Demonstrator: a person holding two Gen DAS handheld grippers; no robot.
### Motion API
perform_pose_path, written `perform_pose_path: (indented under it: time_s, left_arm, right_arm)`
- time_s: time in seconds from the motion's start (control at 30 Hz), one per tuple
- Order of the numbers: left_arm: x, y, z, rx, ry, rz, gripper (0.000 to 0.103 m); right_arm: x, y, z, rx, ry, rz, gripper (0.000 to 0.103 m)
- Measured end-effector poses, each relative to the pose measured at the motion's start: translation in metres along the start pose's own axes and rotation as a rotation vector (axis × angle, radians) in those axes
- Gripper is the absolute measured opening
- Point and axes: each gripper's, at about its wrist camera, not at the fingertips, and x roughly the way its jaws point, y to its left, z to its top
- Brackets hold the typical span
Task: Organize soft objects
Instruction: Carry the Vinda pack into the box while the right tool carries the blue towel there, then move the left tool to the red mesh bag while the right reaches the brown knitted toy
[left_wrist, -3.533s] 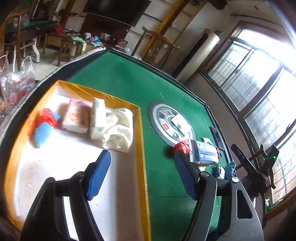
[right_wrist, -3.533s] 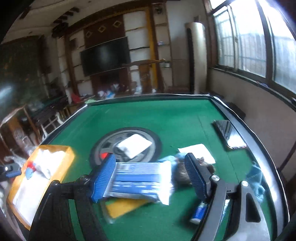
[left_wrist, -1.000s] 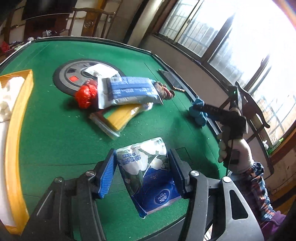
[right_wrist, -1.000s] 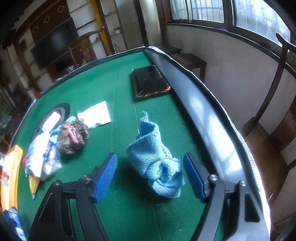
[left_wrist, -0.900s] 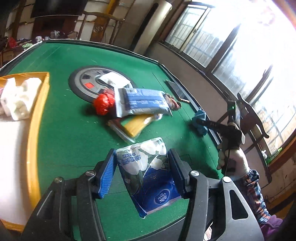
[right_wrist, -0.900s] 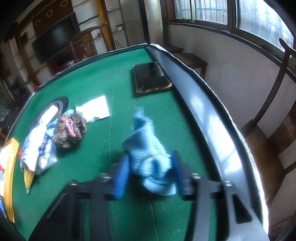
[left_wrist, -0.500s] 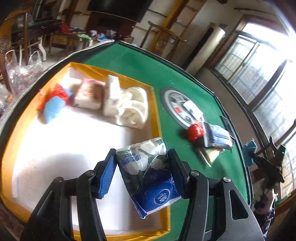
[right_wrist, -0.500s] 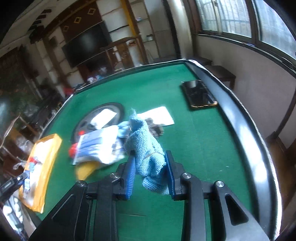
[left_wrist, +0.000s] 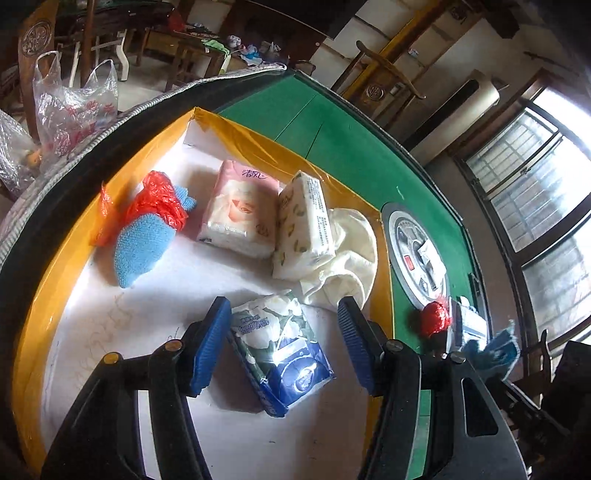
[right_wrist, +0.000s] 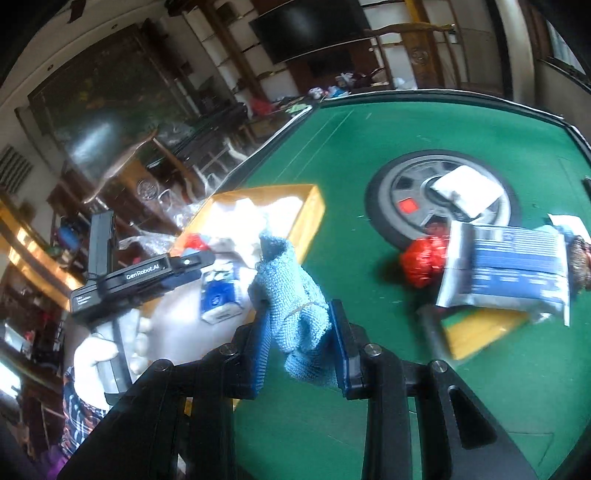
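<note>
My left gripper (left_wrist: 282, 338) is open around a blue-and-white floral tissue pack (left_wrist: 280, 347) that lies on the white floor of the yellow-rimmed tray (left_wrist: 258, 142). The pack touches neither pad. In the tray lie a pink tissue pack (left_wrist: 238, 208), a cream tissue pack (left_wrist: 303, 229), a cream cloth (left_wrist: 347, 266), a blue knitted piece (left_wrist: 142, 243) and a red bag (left_wrist: 157, 203). My right gripper (right_wrist: 301, 338) is shut on a light blue cloth (right_wrist: 291, 299), held above the green table beside the tray (right_wrist: 308, 218).
On the green table (right_wrist: 480, 387) lie a red bag (right_wrist: 423, 260), a blue-and-white pack (right_wrist: 509, 266), a yellow pack (right_wrist: 480, 328) and a round grey disc (right_wrist: 410, 195) with a white packet on it. A plastic bag (left_wrist: 74, 107) hangs beyond the table's left edge.
My left gripper has opened and the floral pack now rests in the tray. My right gripper has carried the blue cloth left, close to the tray.
</note>
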Motion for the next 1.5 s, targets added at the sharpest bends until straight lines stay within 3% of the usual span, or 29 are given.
perform_pose_path:
  time_s: [0.13, 0.27, 0.4, 0.47, 0.67, 0.77, 0.87, 0.93, 1.0, 1.1, 1.2, 1.27, 1.37, 1.5]
  left_arm:
    - [-0.015, 0.01, -0.004, -0.048, -0.038, -0.061, 0.059]
    - [-0.042, 0.025, -0.013, -0.085, -0.087, -0.114, 0.066]
    - [-0.067, 0.041, -0.02, -0.103, -0.155, -0.108, 0.067]
    - [-0.074, 0.046, -0.022, -0.107, -0.17, -0.097, 0.068]
    - [-0.075, 0.055, -0.027, -0.107, -0.158, -0.081, 0.068]
    - [-0.078, 0.05, -0.031, -0.104, -0.17, -0.083, 0.068]
    - [-0.089, 0.043, -0.04, -0.095, -0.2, -0.101, 0.068]
    - [-0.096, 0.035, -0.047, -0.08, -0.224, -0.121, 0.071]
    - [-0.101, 0.024, -0.053, -0.052, -0.238, -0.148, 0.073]
    - [-0.1, 0.001, -0.059, 0.016, -0.235, -0.177, 0.073]
    - [-0.09, -0.024, -0.066, 0.076, -0.206, -0.202, 0.073]
    - [-0.081, -0.04, -0.072, 0.104, -0.173, -0.21, 0.073]
    - [-0.073, -0.061, -0.082, 0.14, -0.132, -0.215, 0.073]
    - [-0.079, -0.079, -0.092, 0.175, -0.133, -0.197, 0.073]
  right_arm:
    - [0.04, 0.034, 0.008, -0.043, 0.057, 0.03, 0.027]
    - [0.075, 0.055, 0.015, -0.067, 0.107, 0.039, 0.027]
    - [0.098, 0.06, 0.019, -0.026, 0.143, 0.008, 0.032]
    - [0.104, 0.052, 0.02, 0.005, 0.153, -0.032, 0.039]
    - [0.075, 0.044, 0.023, 0.021, 0.07, -0.022, 0.051]
    - [0.048, 0.039, 0.022, -0.001, 0.011, -0.023, 0.052]
    - [0.019, 0.034, 0.016, -0.048, -0.08, -0.076, 0.052]
    - [-0.005, 0.023, 0.01, -0.075, -0.163, -0.169, 0.053]
    - [-0.03, -0.001, 0.004, -0.095, -0.233, -0.268, 0.062]
    - [-0.059, -0.057, 0.007, -0.007, -0.258, -0.419, 0.064]
    - [-0.079, -0.12, 0.017, 0.158, -0.248, -0.383, 0.064]
    - [-0.079, -0.146, 0.029, 0.202, -0.227, -0.363, 0.064]
    - [-0.064, -0.166, 0.05, 0.203, -0.168, -0.33, 0.064]
    - [-0.029, -0.171, 0.065, 0.194, -0.068, -0.278, 0.064]
